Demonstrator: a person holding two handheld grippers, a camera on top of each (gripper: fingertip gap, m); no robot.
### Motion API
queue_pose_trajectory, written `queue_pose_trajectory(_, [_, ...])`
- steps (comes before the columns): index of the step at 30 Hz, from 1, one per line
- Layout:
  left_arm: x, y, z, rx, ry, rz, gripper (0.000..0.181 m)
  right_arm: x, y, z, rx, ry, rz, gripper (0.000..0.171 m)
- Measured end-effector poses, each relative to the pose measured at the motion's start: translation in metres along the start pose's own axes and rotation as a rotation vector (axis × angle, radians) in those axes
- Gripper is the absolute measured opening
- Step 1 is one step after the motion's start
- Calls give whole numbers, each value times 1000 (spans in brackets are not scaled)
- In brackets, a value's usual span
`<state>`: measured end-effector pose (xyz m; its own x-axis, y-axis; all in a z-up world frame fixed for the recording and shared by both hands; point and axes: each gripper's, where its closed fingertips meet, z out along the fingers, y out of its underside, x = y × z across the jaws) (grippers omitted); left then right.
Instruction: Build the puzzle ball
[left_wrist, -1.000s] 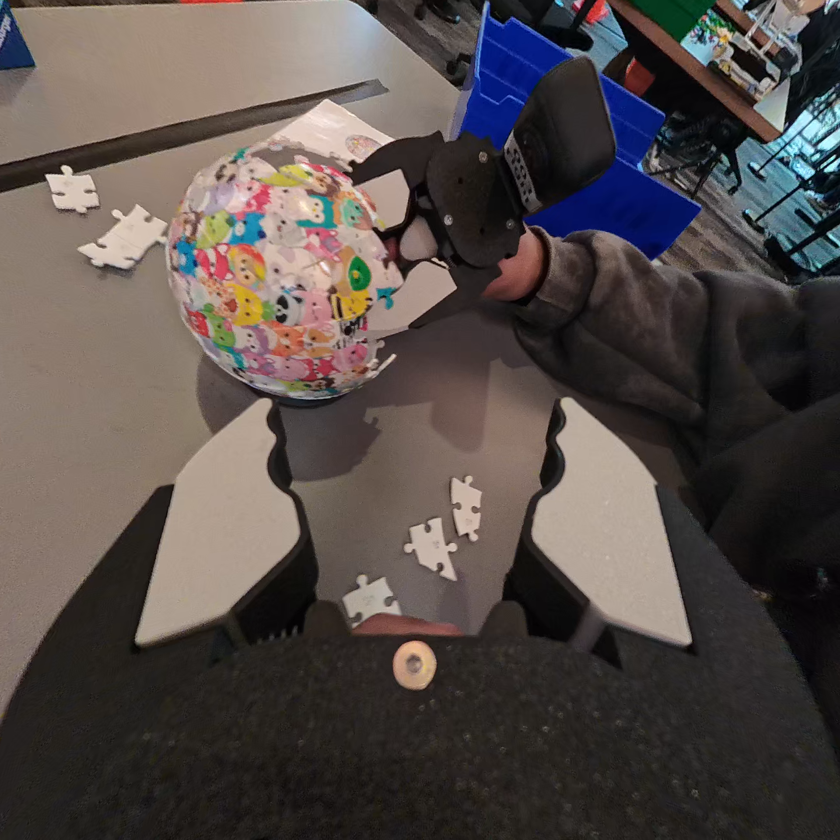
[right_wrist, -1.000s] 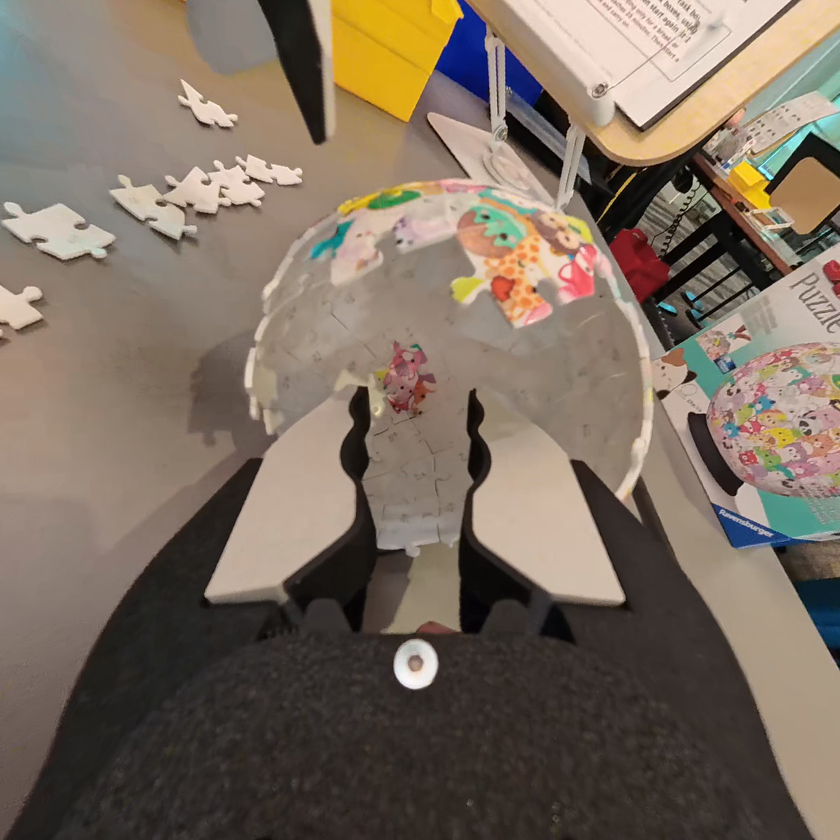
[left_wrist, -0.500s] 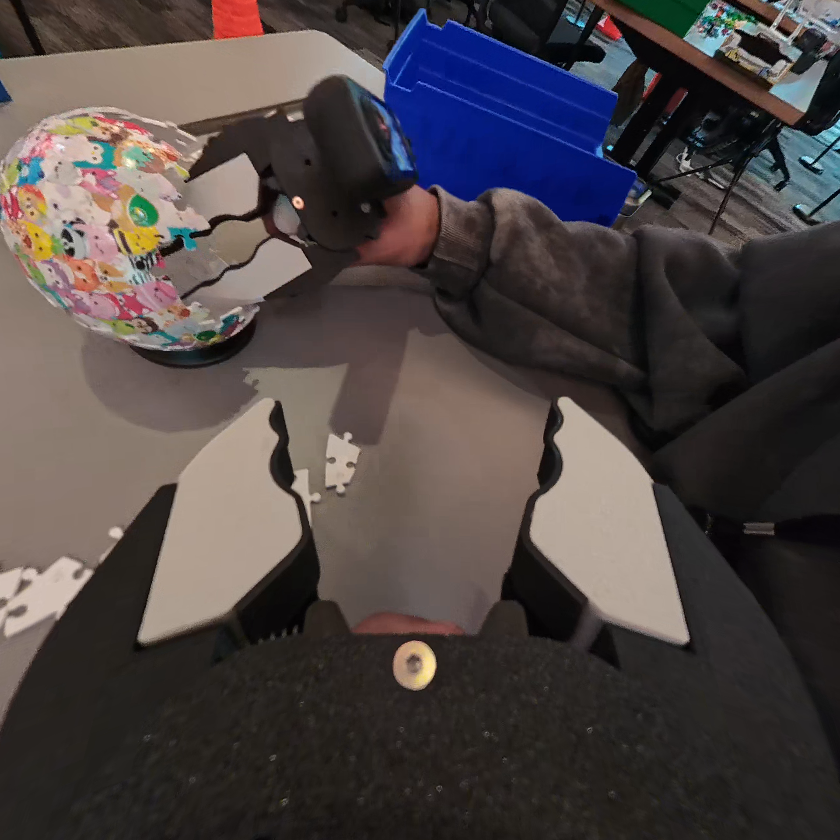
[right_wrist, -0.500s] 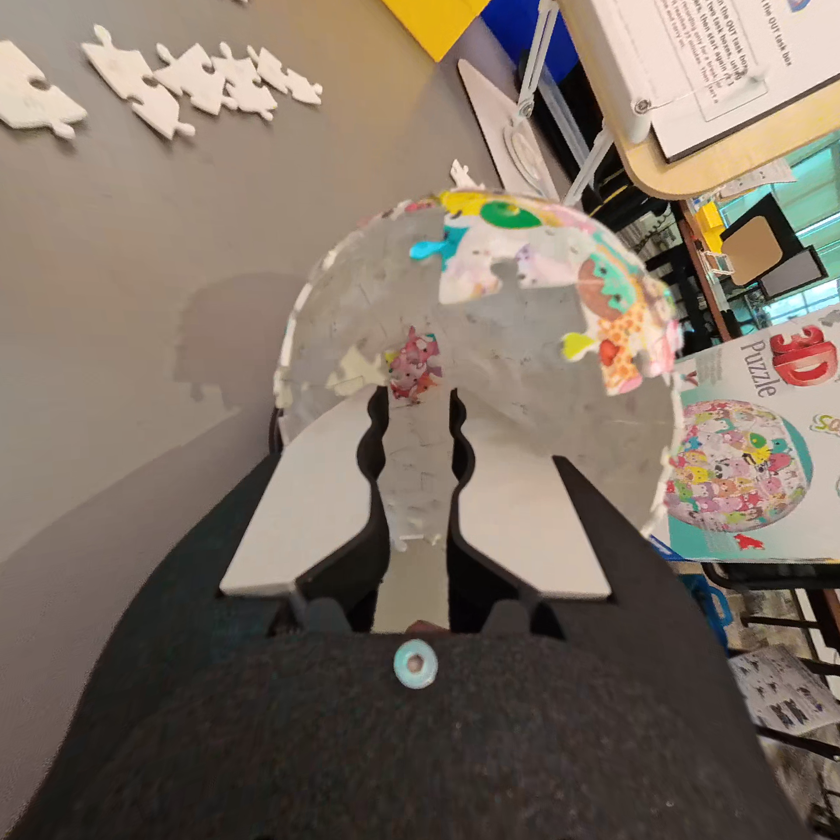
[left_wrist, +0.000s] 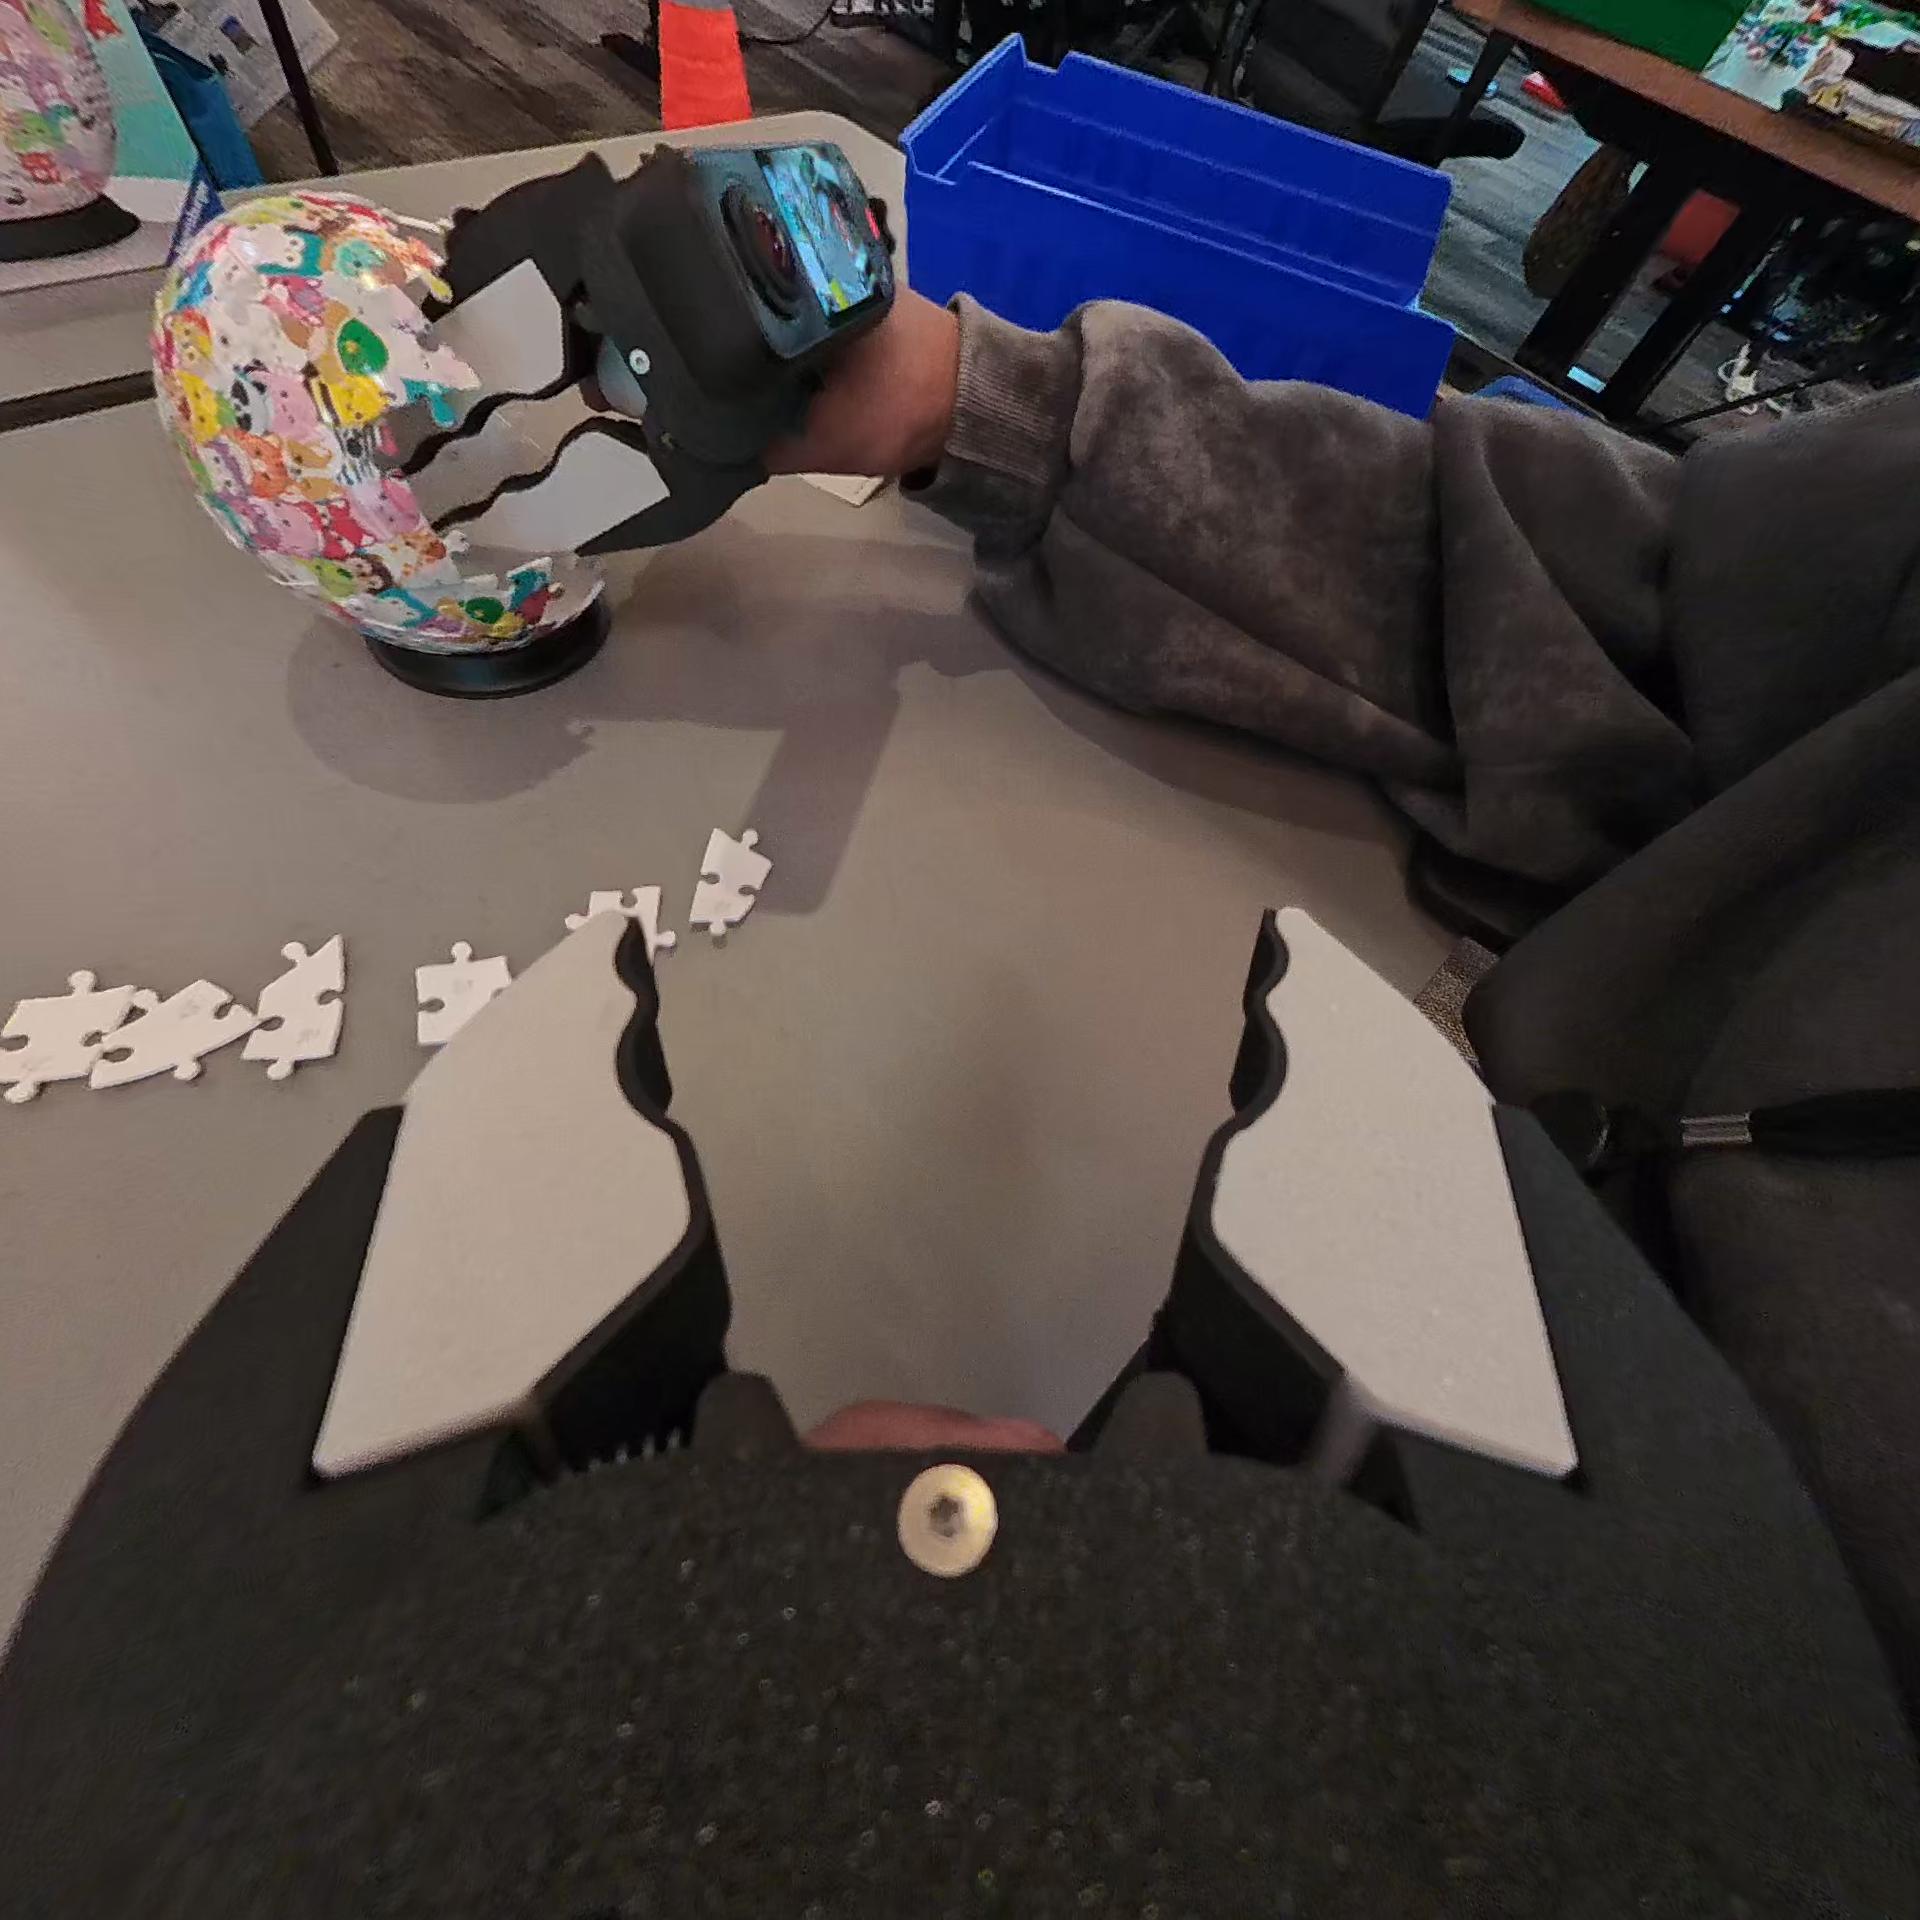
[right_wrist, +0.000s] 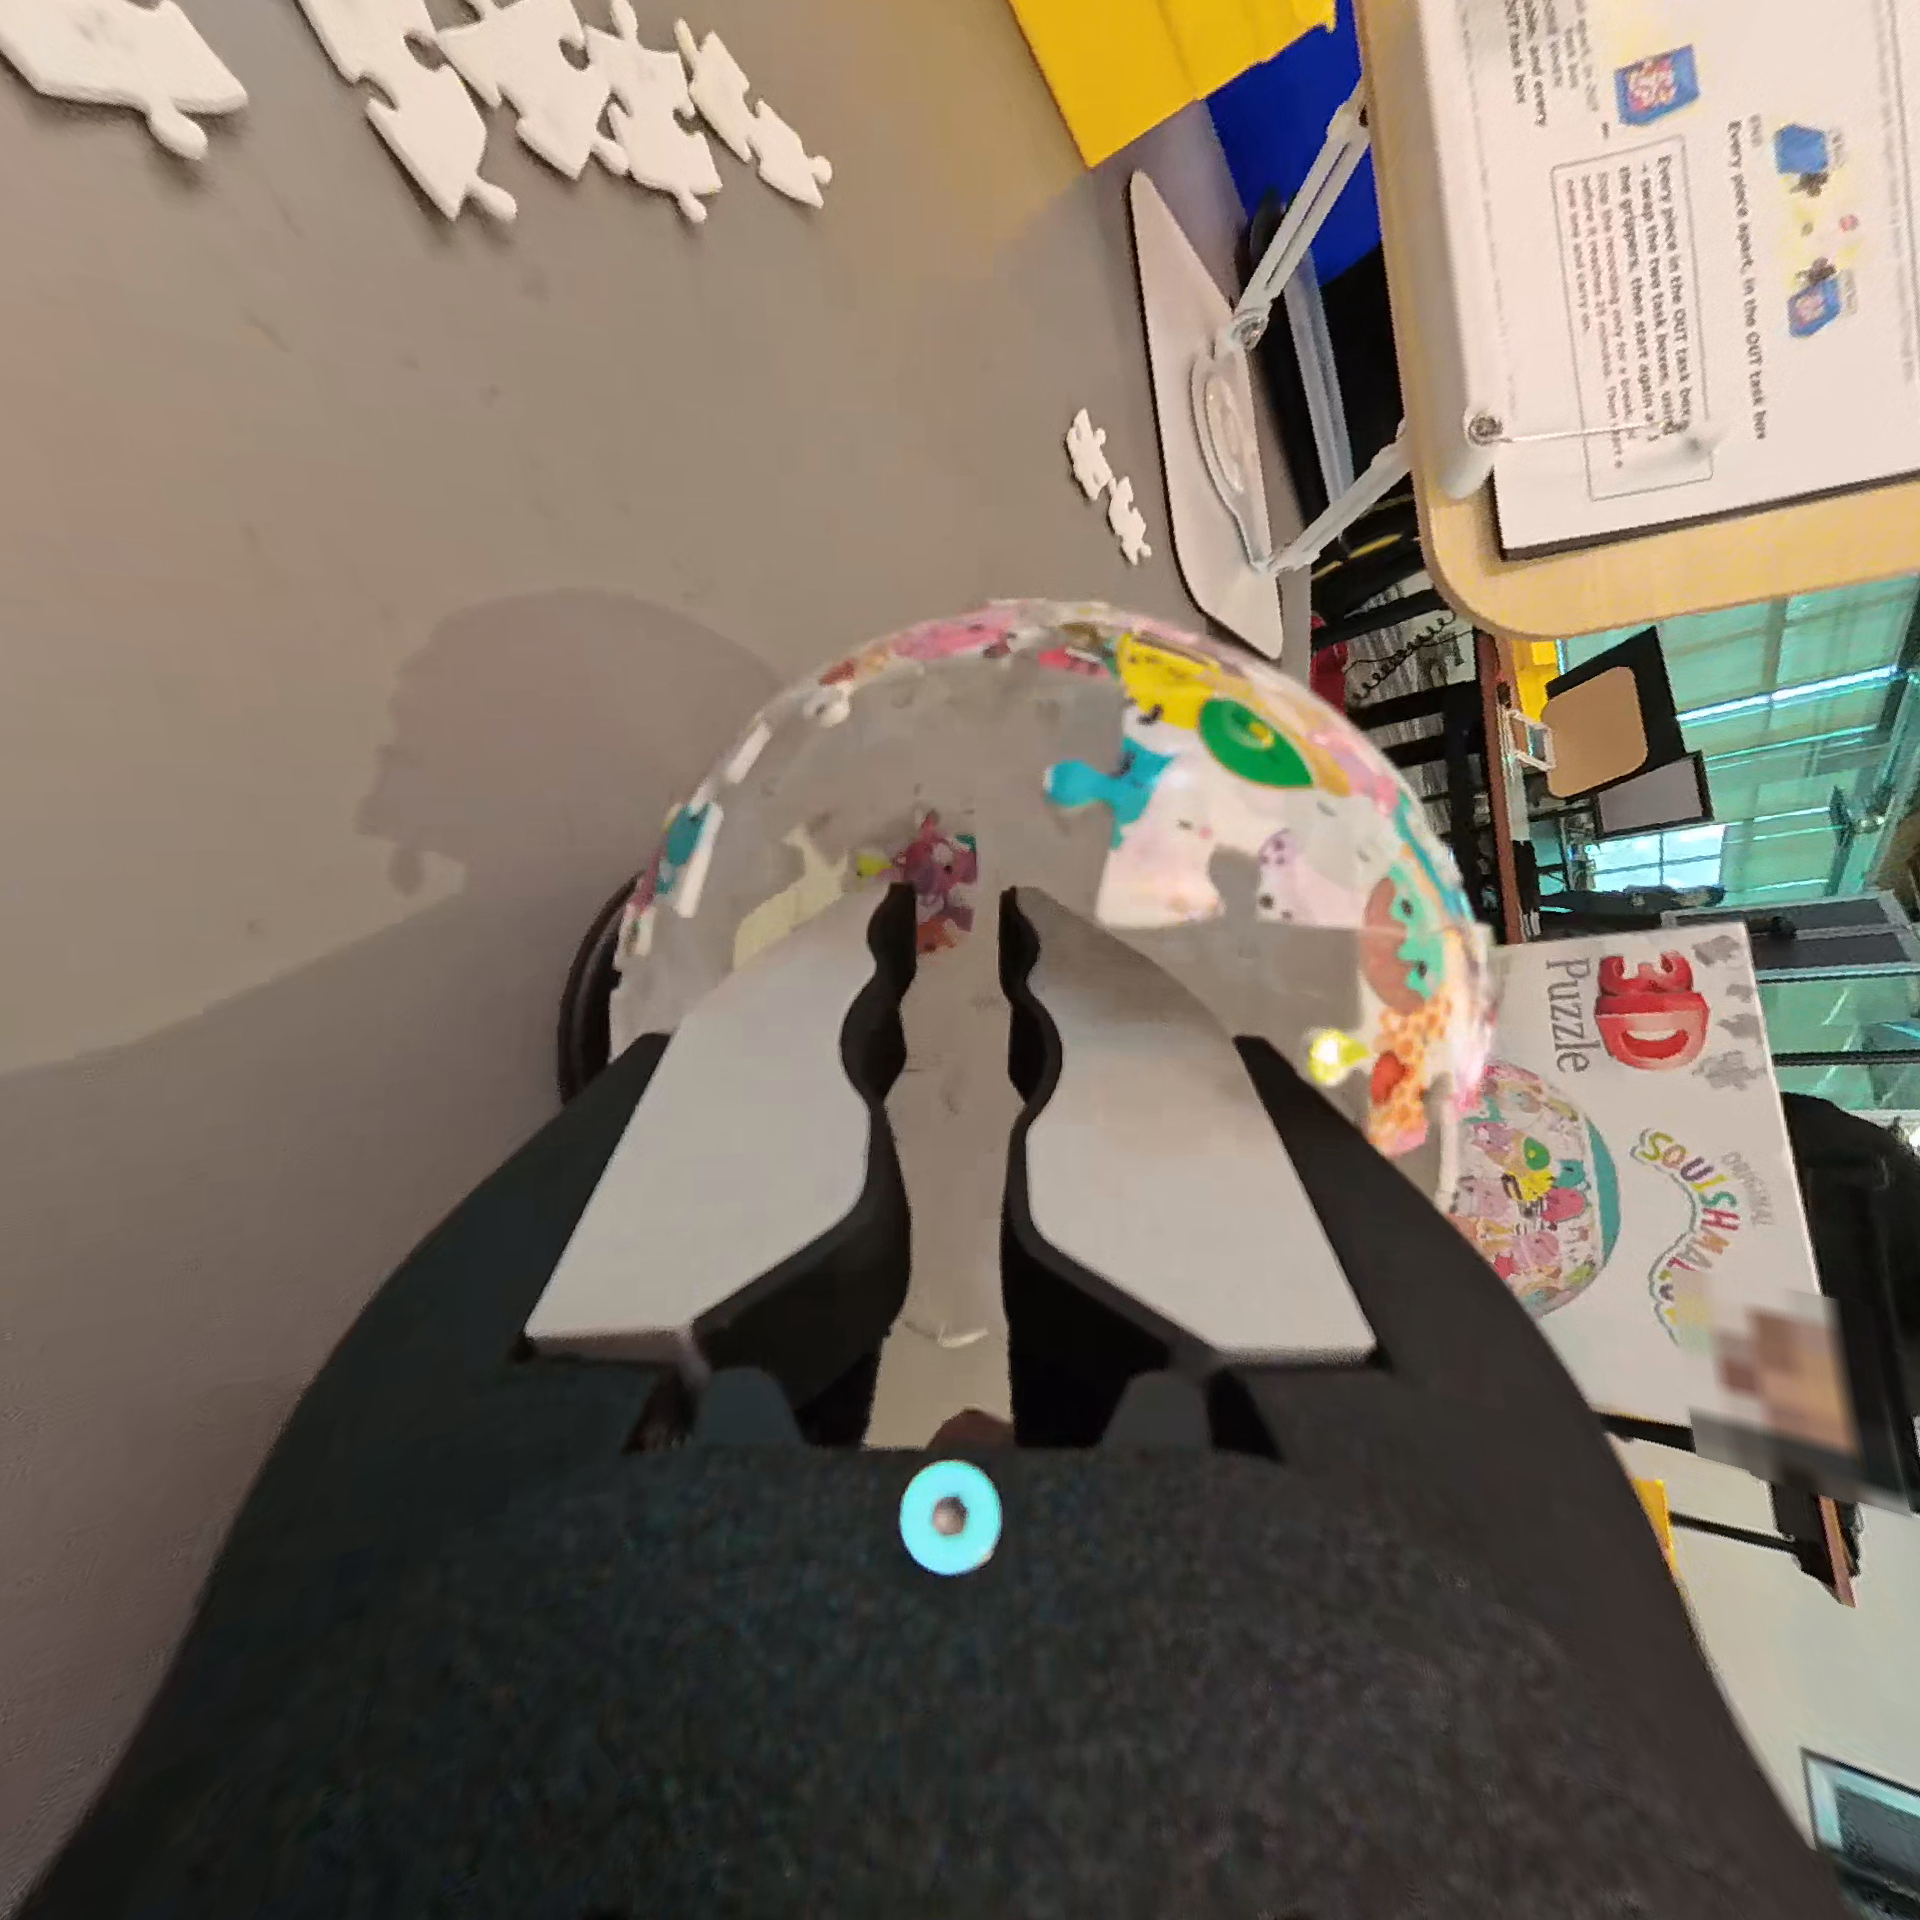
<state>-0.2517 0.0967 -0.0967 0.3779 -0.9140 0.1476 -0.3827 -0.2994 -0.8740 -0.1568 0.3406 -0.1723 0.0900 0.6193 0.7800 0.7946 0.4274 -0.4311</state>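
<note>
A blue bin sits past the grey table; an orange cone stands left of the bin.

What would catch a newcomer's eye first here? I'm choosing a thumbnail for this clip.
The colourful, half-built puzzle ball on its black stand at the table's far left draws the eye first, with the right gripper reaching into its open side. Next come the white loose pieces strewn in a row on the grey table, and the bright blue bin behind.
</note>
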Motion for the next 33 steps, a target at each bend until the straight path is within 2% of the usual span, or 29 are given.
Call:
queue_pose_trajectory(13, [-2, 5, -5, 7, -13, 7, 107, -10, 8, 16, -42, -70, 71, 16])
queue_pose_trajectory(17, [-5, 9, -4, 12, -12, -3, 107, -14, 9, 23, -60, -104, 86, 23])
queue_pose_trajectory(33, [-2, 15, -4, -4, -9, 15, 107, -10, 16, 29, -105, -93, 94, 25])
